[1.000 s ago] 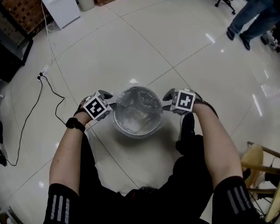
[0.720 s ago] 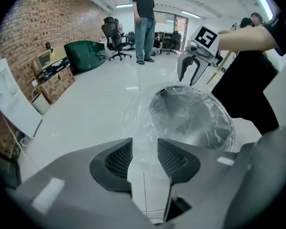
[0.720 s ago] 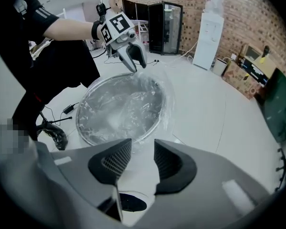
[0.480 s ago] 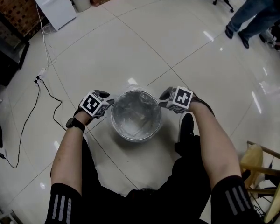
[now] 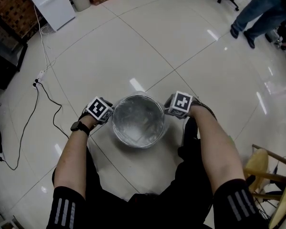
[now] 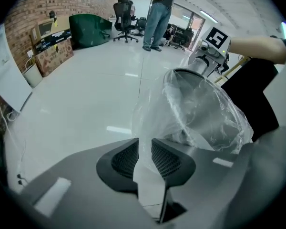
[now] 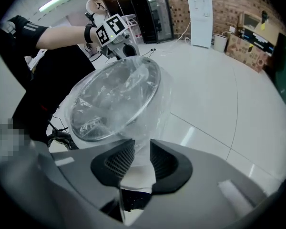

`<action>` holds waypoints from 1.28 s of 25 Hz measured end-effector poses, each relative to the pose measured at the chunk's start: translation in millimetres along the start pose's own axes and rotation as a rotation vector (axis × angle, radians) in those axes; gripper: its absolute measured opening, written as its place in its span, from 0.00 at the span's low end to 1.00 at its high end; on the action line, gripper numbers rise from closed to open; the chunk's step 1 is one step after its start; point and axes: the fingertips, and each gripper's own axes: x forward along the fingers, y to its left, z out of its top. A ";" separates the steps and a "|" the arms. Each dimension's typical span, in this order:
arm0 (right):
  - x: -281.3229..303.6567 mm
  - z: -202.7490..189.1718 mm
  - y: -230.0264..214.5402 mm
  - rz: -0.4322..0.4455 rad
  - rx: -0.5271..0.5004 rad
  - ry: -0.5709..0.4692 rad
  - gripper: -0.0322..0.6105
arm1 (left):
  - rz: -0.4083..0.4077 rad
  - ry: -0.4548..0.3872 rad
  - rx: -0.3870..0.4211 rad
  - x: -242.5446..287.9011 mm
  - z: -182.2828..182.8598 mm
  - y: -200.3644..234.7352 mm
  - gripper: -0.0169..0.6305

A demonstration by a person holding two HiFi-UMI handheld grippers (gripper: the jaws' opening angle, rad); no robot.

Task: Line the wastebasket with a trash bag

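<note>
While the person's forearms reach down over dark trousers, the left hand-held gripper [image 6: 144,151] and the right hand-held gripper [image 7: 136,152] sit at opposite sides of the wastebasket [image 5: 134,144], both pointing steeply down. Each has just been closing its jaws, which now stand narrow, with a fold of the clear trash bag [image 6: 200,113] pinched between the pads. The bag lies inside the round metal basket and its edge is turned out over the rim on both sides. The basket stands on the glossy white tiled floor [image 5: 133,46]. Farther off, a black cable [image 5: 47,97] trails across the tiles, and a white cabinet [image 5: 45,4] stands near a brick wall.
</note>
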 end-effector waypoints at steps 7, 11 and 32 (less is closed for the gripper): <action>-1.9 1.9 0.2 -0.002 -0.021 0.025 0.23 | -0.029 0.030 -0.046 2.9 -12.1 3.1 0.17; -23.7 10.4 4.3 -0.015 -0.055 -0.048 0.23 | -0.018 -0.016 -0.046 -19.8 -6.0 5.9 0.17; -30.8 -7.6 84.8 0.010 -0.250 0.041 0.59 | -0.012 0.066 0.466 -53.9 -52.7 -69.7 0.55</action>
